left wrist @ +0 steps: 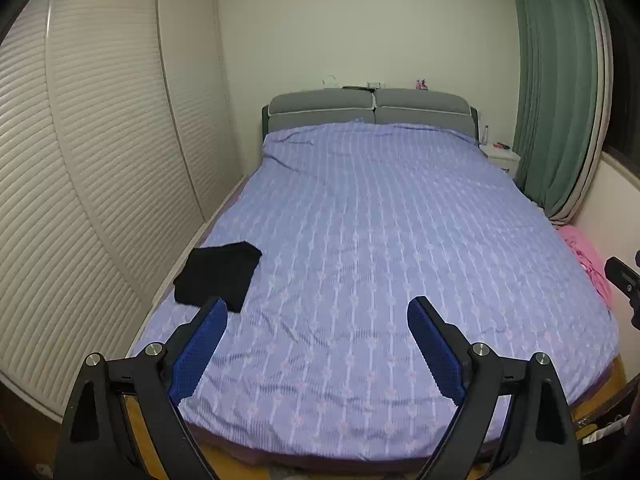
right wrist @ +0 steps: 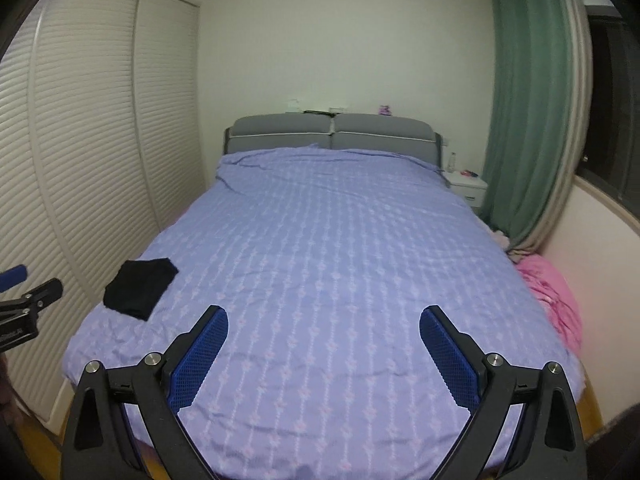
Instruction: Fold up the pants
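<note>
The black pants (left wrist: 218, 276) lie folded into a small flat bundle near the left edge of the bed; the right wrist view shows the same pants (right wrist: 140, 288) at the left. My left gripper (left wrist: 318, 308) hangs open above the foot of the bed, with nothing between its blue pads, to the right of the pants. My right gripper (right wrist: 324, 318) is open as well and holds nothing, well right of the pants. Part of the left gripper shows at the left edge of the right wrist view, and a dark part of the right one at the right edge of the left wrist view.
The bed's purple patterned cover (left wrist: 380, 240) fills the middle, with a grey headboard (left wrist: 372, 110) behind. White louvred wardrobe doors (left wrist: 80, 160) run along the left. A green curtain (left wrist: 556, 100), a white bedside table (left wrist: 500, 156) and pink cloth (left wrist: 588, 260) stand at the right.
</note>
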